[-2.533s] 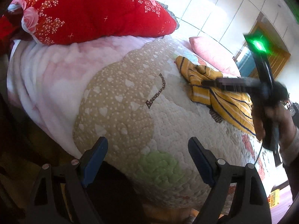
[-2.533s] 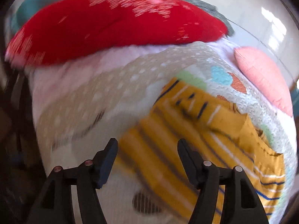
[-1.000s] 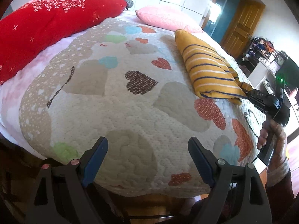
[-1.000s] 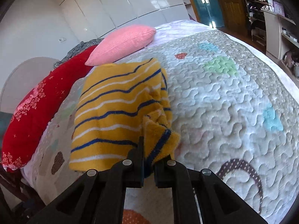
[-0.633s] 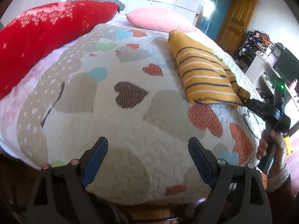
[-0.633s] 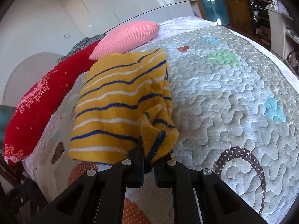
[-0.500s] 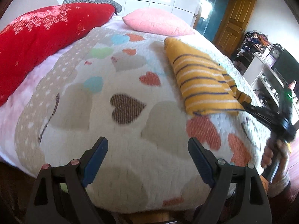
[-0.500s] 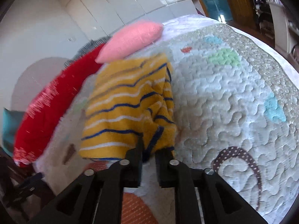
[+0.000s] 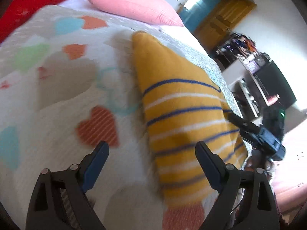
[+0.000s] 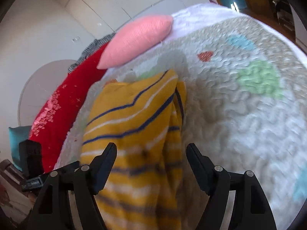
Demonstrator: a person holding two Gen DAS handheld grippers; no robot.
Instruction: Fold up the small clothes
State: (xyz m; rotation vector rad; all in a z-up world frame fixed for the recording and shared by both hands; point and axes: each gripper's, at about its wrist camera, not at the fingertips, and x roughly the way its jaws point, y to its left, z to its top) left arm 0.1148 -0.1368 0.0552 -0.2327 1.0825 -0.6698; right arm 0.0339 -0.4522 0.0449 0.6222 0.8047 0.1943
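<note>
1. Two grippers hang over one bed: the left gripper point(image 9: 151, 154) has its jaws spread wide with nothing between them, and the right gripper point(image 10: 151, 153) is likewise spread wide and grips nothing.
2. No readable brand shows. A small pale label sits on the black body of the left gripper as seen low at the left edge of the right wrist view, and another on the right gripper's body in the left wrist view; both are too blurred to read.
3. The yellow striped garment point(image 9: 184, 115) lies bunched lengthwise on the heart-print quilt point(image 9: 63, 88), with blue and white stripes across it. In the right wrist view the garment point(image 10: 138, 126) runs from between the fingers away toward the pillows, one long edge doubled over along its right side.
4. The near end of the garment lies close to the bed's near edge, under both grippers.
5. Open quilt point(image 10: 239, 105) spreads broadly to the right of the garment in the right wrist view, and to its left in the left wrist view.
6. A pink pillow point(image 9: 132, 3) and a red pillow point(image 10: 63, 111) lie at the far end of the bed, apart from the garment.
</note>
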